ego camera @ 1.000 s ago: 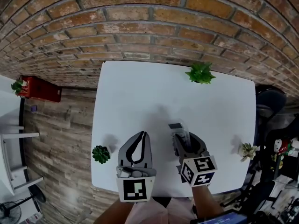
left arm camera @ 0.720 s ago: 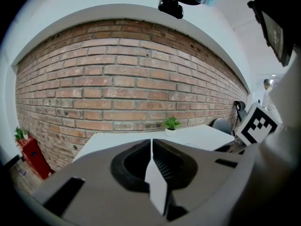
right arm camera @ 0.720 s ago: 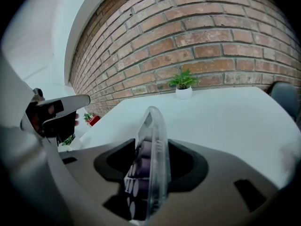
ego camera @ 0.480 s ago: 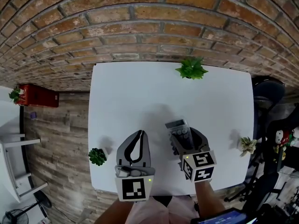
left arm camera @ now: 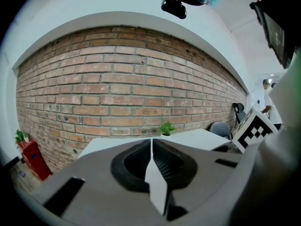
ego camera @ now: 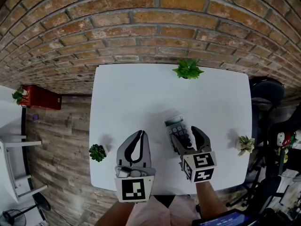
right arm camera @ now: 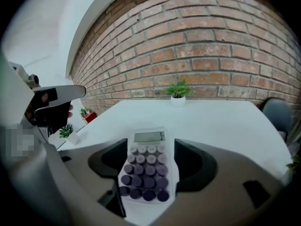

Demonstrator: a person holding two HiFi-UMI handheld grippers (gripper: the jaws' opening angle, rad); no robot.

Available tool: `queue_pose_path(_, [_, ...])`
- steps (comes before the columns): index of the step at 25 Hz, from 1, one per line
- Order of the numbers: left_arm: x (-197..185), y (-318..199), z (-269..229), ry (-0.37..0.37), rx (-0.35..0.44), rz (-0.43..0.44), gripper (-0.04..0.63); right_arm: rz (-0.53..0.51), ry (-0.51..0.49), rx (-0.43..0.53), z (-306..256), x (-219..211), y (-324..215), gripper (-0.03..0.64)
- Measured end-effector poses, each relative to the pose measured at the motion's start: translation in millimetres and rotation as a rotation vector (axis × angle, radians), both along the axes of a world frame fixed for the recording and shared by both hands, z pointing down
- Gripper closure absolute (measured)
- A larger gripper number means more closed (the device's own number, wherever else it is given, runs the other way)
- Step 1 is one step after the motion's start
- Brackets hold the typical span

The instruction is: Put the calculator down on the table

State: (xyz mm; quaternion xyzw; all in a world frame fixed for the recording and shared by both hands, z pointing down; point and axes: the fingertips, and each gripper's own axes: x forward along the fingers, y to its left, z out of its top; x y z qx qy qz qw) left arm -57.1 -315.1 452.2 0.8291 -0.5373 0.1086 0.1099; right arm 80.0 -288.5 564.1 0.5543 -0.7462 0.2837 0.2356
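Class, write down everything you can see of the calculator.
The small white calculator, plastic by its look, has a grey display above rows of dark purple round keys. It lies flat, face up, on the white table, display towards the brick wall, between the jaws of the right tool, which have just been opening and appear clear of its sides.

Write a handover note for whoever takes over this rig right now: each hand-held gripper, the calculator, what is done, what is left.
Right hand-held gripper: jaws have just been opening and now stand apart, not gripping the calculator between them.
Left hand-held gripper: shut, empty, over the table's near side.
Calculator: flat on the table.
Done: calculator set down and released.
Left: likely just drawing the right hand-held gripper back clear.
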Motion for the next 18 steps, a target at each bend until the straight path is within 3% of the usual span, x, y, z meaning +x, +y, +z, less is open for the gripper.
queue_pose_path(6, [-0.5,17.5,-51.1,0.044,0.063,-0.046,0.575,-0.045,-0.075,0.167,-76.8,-12.2,9.8,0.337])
queue_pose_path(10, [-0.7,37.6,-97.5,-0.001,0.154,-0.048,0.575,-0.096,-0.120,0.303,-140.0,-13.8,25.6,0.453])
queue_pose_path(12, [0.3,47.9,-122.6,0.007,0.200,-0.063,0.575,-0.096,-0.100,0.366,-165.5,-9.3,32.6,0.509])
queue_pose_path(14, [2.6,54.3,-145.0,0.017,0.253,-0.076,0.575,-0.086,-0.067,0.428,-186.5,-1.7,36.0,0.608])
queue_pose_path(18, [9.6,67.5,-176.0,0.011,0.324,-0.077,0.575,-0.067,-0.064,0.489,-215.8,10.4,49.6,0.617])
